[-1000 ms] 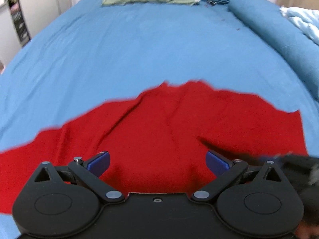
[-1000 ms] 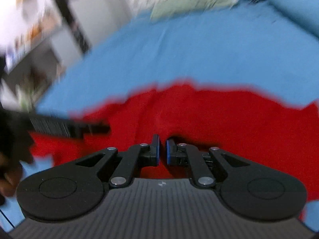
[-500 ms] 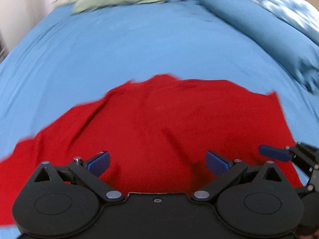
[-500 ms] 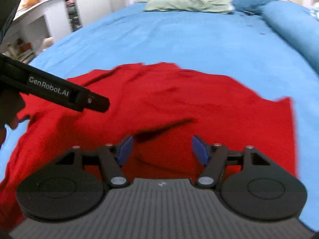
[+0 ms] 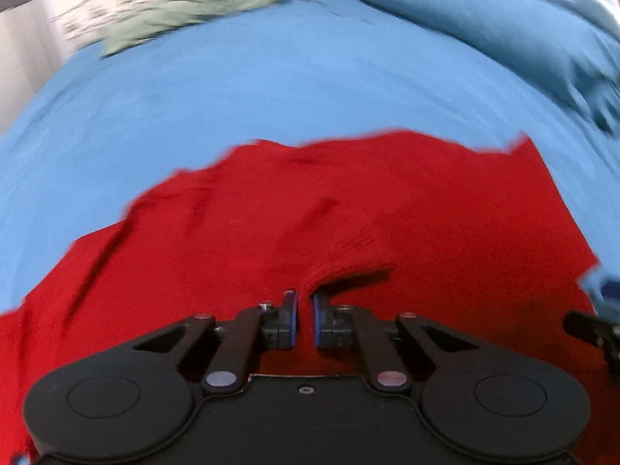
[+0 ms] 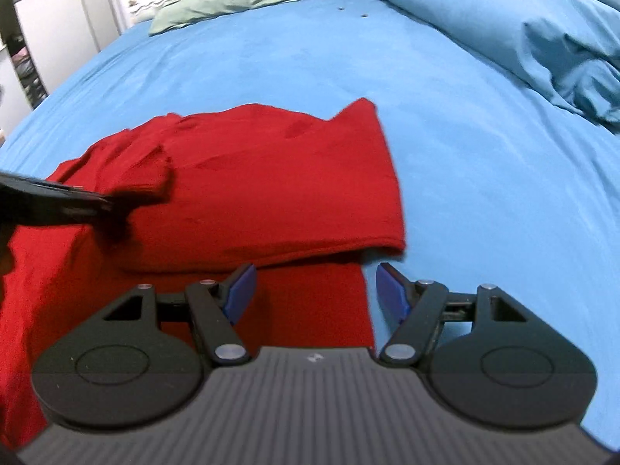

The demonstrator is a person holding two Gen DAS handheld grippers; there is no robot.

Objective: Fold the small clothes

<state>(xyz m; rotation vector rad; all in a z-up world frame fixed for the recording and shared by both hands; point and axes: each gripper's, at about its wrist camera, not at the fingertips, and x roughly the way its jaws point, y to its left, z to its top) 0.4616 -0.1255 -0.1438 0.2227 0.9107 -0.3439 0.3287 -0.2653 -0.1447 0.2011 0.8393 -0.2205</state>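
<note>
A red garment [image 5: 348, 201] lies spread on the blue bed sheet [image 5: 271, 89]; it also shows in the right wrist view [image 6: 271, 178], with one layer folded over another. My left gripper [image 5: 305, 312] is shut on a raised pinch of the red cloth near its middle; it shows as a dark blurred arm at the left of the right wrist view [image 6: 112, 203]. My right gripper [image 6: 316, 286] is open over the garment's right edge, with cloth between and below its fingers; its tip shows at the right edge of the left wrist view [image 5: 593, 325].
A rolled blue duvet [image 6: 523, 27] lies along the right side of the bed. A green pillow [image 6: 232, 0] lies at the head. White cupboards [image 6: 58, 23] stand to the left of the bed.
My left gripper has closed on the red cloth and pulled up a fold. My right gripper opened half a second ago and has moved to the garment's right edge.
</note>
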